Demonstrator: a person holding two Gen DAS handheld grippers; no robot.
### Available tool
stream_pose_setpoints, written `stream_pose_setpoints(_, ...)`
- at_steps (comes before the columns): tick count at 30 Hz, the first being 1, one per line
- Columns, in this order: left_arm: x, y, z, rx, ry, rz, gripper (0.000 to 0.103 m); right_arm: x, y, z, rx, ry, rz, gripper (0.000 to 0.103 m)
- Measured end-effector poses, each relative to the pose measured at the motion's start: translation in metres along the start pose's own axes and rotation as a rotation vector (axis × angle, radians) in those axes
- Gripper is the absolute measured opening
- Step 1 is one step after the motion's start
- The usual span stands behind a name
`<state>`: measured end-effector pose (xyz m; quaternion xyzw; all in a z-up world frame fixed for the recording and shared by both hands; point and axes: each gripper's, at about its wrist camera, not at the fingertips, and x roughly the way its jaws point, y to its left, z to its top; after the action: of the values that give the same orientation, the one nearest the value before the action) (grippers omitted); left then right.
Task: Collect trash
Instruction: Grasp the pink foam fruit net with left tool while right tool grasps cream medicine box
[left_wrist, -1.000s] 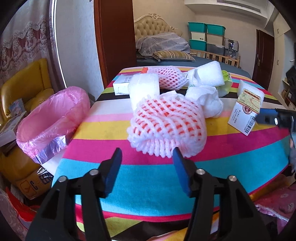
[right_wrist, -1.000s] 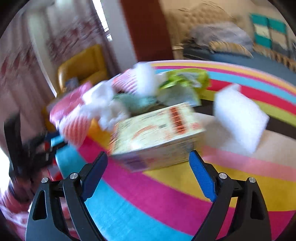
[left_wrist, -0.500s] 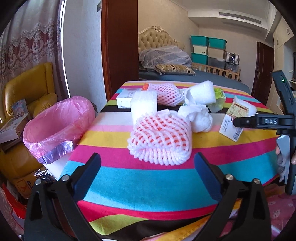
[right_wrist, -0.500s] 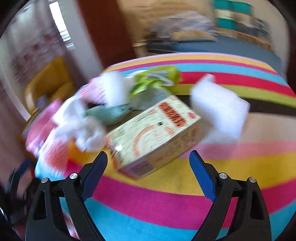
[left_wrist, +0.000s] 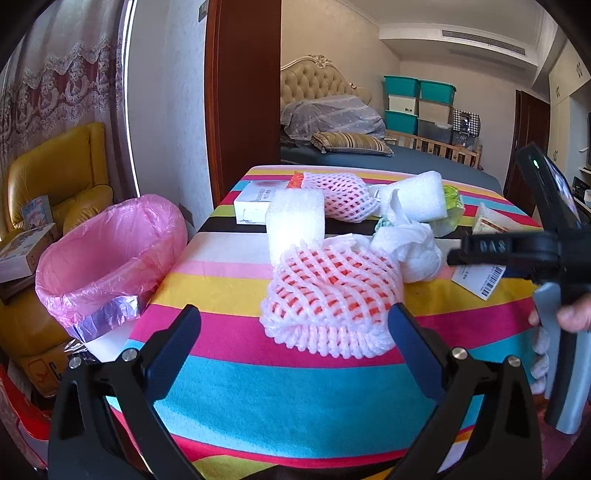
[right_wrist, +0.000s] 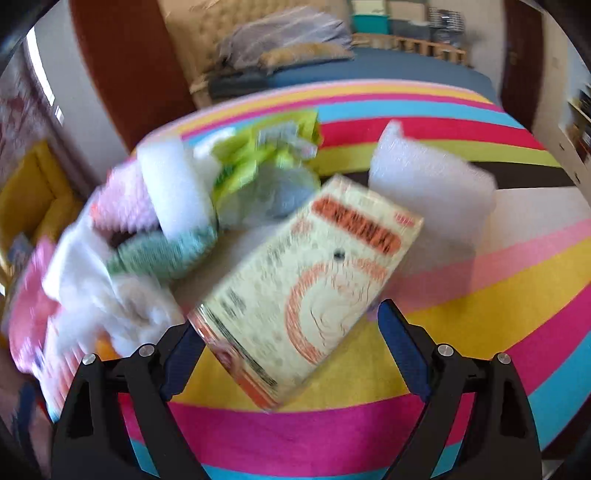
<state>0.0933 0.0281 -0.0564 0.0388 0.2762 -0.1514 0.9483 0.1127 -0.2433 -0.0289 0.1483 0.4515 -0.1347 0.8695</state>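
Right fingers (right_wrist: 402, 350) spread, cream box (right_wrist: 306, 291) between, seemingly untouched; left fingers (left_wrist: 173, 343) spread before foam net (left_wrist: 332, 295).

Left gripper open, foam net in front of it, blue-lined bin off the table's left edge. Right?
Not quite: the bin liner is pink, not blue, as the left wrist view shows. The rest holds: the left gripper is open, and the foam net lies in front of it.

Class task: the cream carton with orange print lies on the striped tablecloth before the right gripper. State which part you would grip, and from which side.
Grip the cream carton across its two long side faces, near the end closest to the right gripper, coming from above and in front. It lies flat and skewed, so the open jaws probably need turning to square with it.
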Motion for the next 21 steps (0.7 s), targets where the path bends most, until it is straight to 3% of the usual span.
stream_pose_setpoints(3, 0.003, 0.001, 0.002, -0.011, 0.004, -0.008, 0.098, -0.007, -0.014, -0.006, -0.068, -0.004, 0.026, 0.079)
stream_pose_setpoints(4, 0.004, 0.001, 0.003, -0.011, 0.004, -0.01, 0.098, -0.013, -0.027, -0.006, -0.068, -0.015, 0.04, 0.071)
stream_pose_setpoints(7, 0.009, -0.005, 0.005, 0.001, 0.009, -0.015, 0.098, -0.023, -0.052, -0.006, -0.082, -0.034, 0.031, 0.07)
stream_pose_setpoints(12, 0.026, -0.018, 0.006, 0.018, 0.048, -0.023, 0.099, -0.021, -0.064, -0.008, -0.135, -0.022, 0.045, 0.07)
stream_pose_setpoints(15, 0.031, -0.025, 0.006, 0.035, 0.06, -0.012, 0.098, -0.022, -0.061, -0.008, -0.137, -0.035, 0.034, 0.083)
stream_pose_setpoints(16, 0.031, -0.028, 0.005, 0.043, 0.054, -0.01, 0.087, -0.024, -0.059, -0.007, -0.128, -0.044, 0.043, 0.085)
stream_pose_setpoints(17, 0.03, -0.03, 0.005, 0.055, 0.051, -0.024, 0.063, -0.025, -0.056, -0.005, -0.128, -0.047, 0.047, 0.085)
stream_pose_setpoints(18, 0.031, -0.033, 0.005, 0.064, 0.062, -0.066, 0.059, -0.027, -0.053, -0.004, -0.126, -0.058, 0.045, 0.085)
stream_pose_setpoints(21, 0.025, -0.034, 0.003, 0.06, 0.047, -0.064, 0.047, -0.03, -0.047, -0.002, -0.121, -0.082, 0.034, 0.084)
